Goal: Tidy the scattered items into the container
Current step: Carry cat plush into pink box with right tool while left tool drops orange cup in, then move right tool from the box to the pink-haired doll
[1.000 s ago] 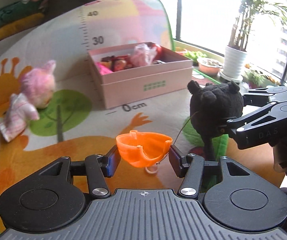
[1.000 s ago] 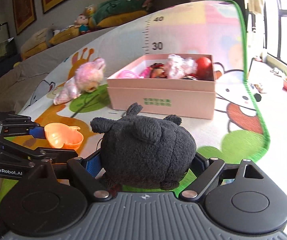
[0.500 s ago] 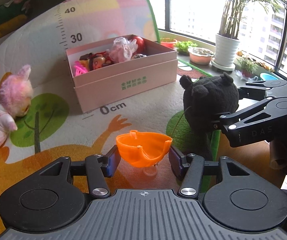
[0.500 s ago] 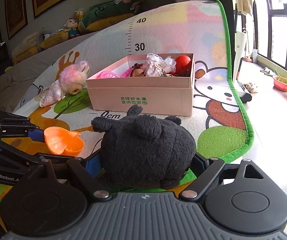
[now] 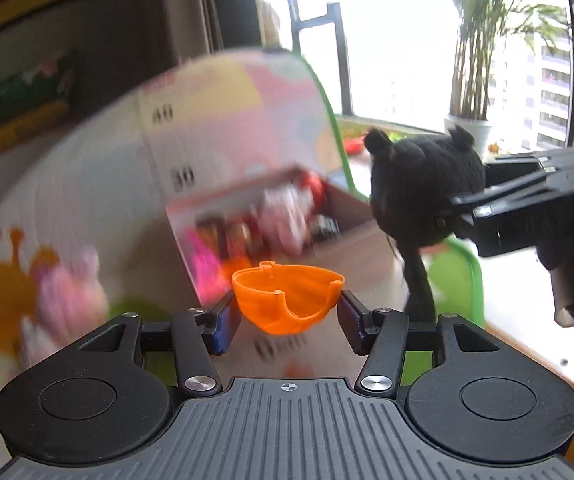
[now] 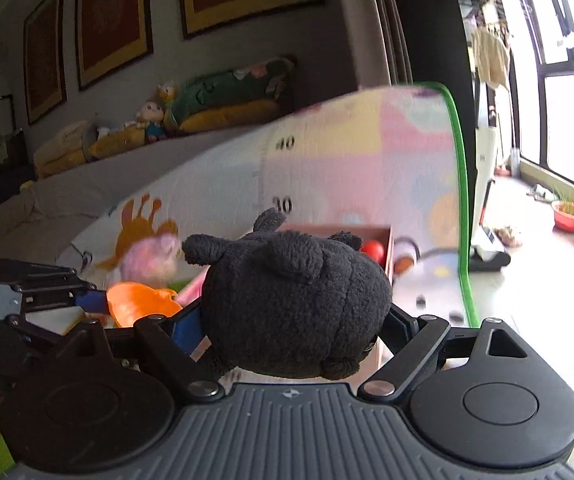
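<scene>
My left gripper (image 5: 287, 312) is shut on an orange plastic half-shell (image 5: 287, 298), held in the air just in front of the pink box (image 5: 367, 252). The box holds several toys, blurred by motion. My right gripper (image 6: 293, 320) is shut on a black plush toy (image 6: 295, 300), which hides most of the pink box (image 6: 387, 252) behind it. In the left wrist view the black plush toy (image 5: 423, 188) hangs at the right, above the box's right end. A pink-haired doll (image 5: 67, 304) lies on the play mat (image 5: 99, 184) to the left of the box.
The mat's green edge (image 6: 461, 200) runs along a shiny floor with a black device (image 6: 491, 248) and a red pot (image 6: 571, 216). A potted palm (image 5: 475, 60) stands by the window. Cushions and dolls (image 6: 155, 116) line a ledge behind.
Both grippers have risen and moved closer to the pink box with their toys still held. The box now sits lower and nearer in both views, and the scene is blurred.
</scene>
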